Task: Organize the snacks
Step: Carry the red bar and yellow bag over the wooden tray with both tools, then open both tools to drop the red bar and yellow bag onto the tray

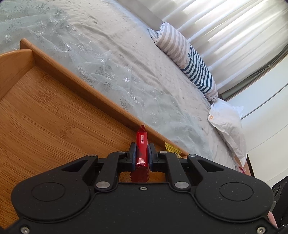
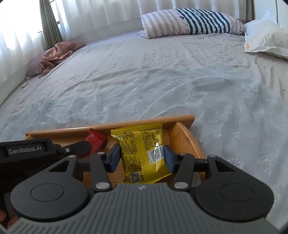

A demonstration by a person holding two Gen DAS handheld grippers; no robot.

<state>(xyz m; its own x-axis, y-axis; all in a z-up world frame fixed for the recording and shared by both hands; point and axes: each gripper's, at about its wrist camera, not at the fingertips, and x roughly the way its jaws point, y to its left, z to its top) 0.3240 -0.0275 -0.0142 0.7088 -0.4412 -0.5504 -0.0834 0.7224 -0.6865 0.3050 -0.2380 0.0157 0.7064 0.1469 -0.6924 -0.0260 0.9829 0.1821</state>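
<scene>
A bamboo tray point(image 1: 45, 111) lies on the bed. My left gripper point(image 1: 142, 146) is shut on a slim red snack bar point(image 1: 141, 139), held on edge just over the tray floor beside the far rim. To its right a corner of a yellow snack packet point(image 1: 171, 147) shows. In the right wrist view my right gripper point(image 2: 141, 153) is shut on that yellow packet point(image 2: 140, 145), its blue pads pressing both side edges, over the tray's right end point(image 2: 181, 136). The left gripper point(image 2: 84, 145) with the red bar point(image 2: 96, 140) sits close to the left of the packet.
The tray rests on a pale sheer bedcover point(image 2: 162, 81). A striped pillow point(image 2: 189, 22) and a white pillow point(image 2: 266, 36) lie at the head of the bed. A pink cloth point(image 2: 55, 54) is bunched at the far left by the curtains point(image 2: 90, 16).
</scene>
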